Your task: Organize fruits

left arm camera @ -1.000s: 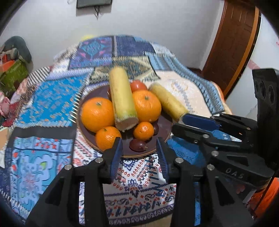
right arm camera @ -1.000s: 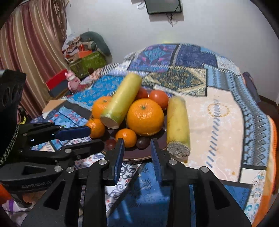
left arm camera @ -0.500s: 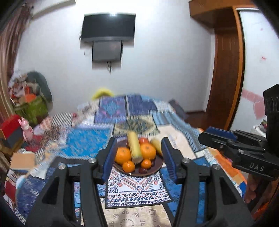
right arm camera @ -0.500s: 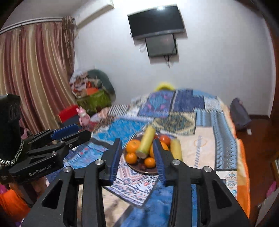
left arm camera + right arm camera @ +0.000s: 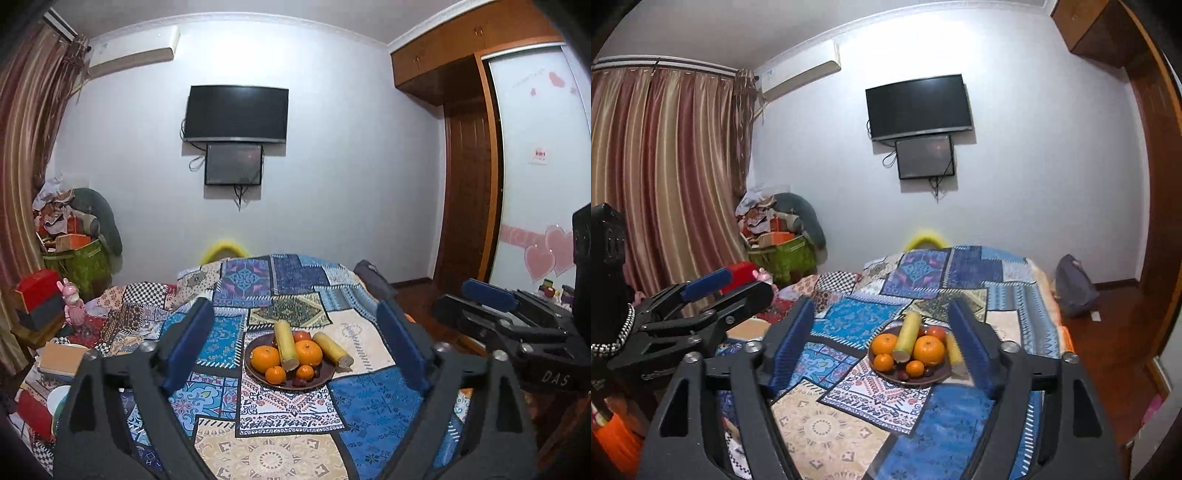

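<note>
Both grippers empty, fingers apart, jaws just been opening: left gripper (image 5: 295, 343), right gripper (image 5: 882, 343). Brown fruit plate (image 5: 258, 374) with oranges (image 5: 265, 359) and sugarcane pieces (image 5: 285, 345) sits on patchwork bedspread (image 5: 369, 402), well beyond both.

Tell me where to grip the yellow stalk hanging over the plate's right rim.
Grip the yellow stalk across its middle, coming from above with jaws spanning its narrow width. It lies slanted, cut end past the brown plate's rim, right side unobstructed; the large orange crowds its left. Either open gripper would probably fit.
</note>
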`<state>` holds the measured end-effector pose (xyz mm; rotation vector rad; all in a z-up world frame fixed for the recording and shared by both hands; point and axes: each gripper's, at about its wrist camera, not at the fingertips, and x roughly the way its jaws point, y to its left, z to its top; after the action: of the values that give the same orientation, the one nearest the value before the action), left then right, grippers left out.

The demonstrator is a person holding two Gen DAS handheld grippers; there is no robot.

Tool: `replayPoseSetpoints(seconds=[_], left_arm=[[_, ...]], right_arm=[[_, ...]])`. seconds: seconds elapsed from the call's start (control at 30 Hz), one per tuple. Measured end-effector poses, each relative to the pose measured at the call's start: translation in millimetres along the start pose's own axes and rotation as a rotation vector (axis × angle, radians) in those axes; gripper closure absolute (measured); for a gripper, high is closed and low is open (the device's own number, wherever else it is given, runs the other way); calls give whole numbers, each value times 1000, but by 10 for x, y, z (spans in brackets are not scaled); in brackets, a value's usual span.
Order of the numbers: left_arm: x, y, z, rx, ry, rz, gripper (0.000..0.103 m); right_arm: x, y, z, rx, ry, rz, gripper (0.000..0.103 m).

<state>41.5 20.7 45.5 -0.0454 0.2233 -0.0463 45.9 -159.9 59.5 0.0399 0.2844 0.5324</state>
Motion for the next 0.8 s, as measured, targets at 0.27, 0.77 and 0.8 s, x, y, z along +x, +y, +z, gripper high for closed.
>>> replayPoseSetpoints(seconds=[0.27,0.77,0.8], left_arm=[[-87,16,-20,6,-20,19,0],[-171,51,-43,-2,-21,29,0],[-179,43,-35,-3,-22,29,0]], right_arm=[[-120,70,-6,-20,-52,-53,3],[-193,132,-26,-22,-74,-83,0],[-200,134,-22,-22,-76,-84,0]])
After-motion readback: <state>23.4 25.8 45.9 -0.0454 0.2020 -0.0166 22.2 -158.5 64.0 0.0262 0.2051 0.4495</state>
